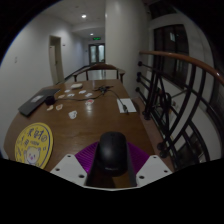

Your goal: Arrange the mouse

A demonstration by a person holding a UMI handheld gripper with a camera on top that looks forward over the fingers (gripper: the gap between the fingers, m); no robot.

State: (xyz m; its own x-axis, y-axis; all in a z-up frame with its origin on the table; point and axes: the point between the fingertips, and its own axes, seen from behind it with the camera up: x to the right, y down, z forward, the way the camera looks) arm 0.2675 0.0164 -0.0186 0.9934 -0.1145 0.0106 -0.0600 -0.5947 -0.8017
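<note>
Our hand-held gripper (110, 170) pinches the black mouse (110, 153) between both purple pads (86, 157) over the tabletop's (95, 122) near edge.

The gripper (111, 170) shows as two pale, whitish fingers (68, 168), broad and angular, with flat outer faces that slope inward. Each carries a purple-magenta pad (88, 155) on its inner face, the colour bright against the light shells. No hand, sleeve, cable or marking is visible.
</note>
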